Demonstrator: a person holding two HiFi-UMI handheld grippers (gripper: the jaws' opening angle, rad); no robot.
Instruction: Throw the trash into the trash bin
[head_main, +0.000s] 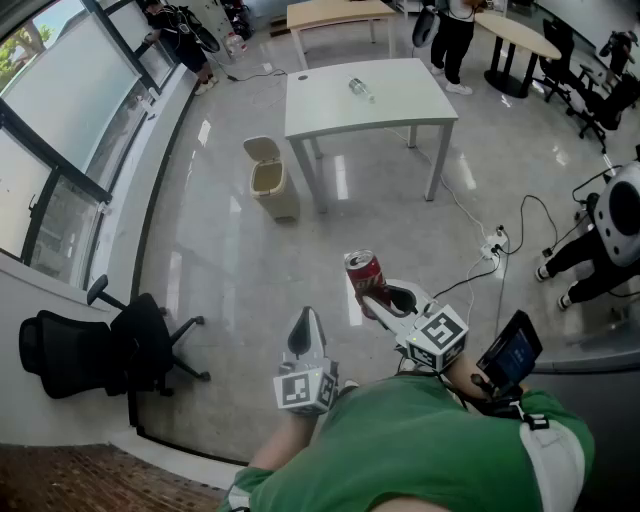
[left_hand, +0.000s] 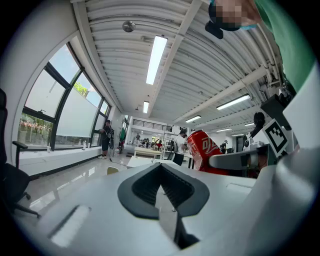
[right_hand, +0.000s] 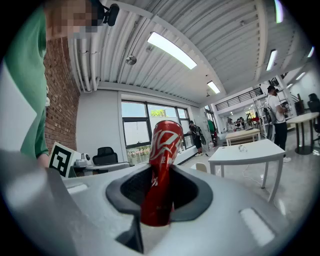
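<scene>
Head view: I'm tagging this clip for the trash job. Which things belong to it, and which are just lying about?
Belong to the job:
- red can, gripped in the right gripper
- trash bin, lid up
- perhaps the bottle on the white table

Just lying about:
- office chair
- power strip with its cables
- wooden table

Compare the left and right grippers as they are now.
The right gripper has its fingers clamped on a red can. The left gripper has its fingers shut together with nothing between them. In the head view the right gripper reaches farther forward than the left one. Both are the same grey build, carry a marker cube and point forward.
</scene>
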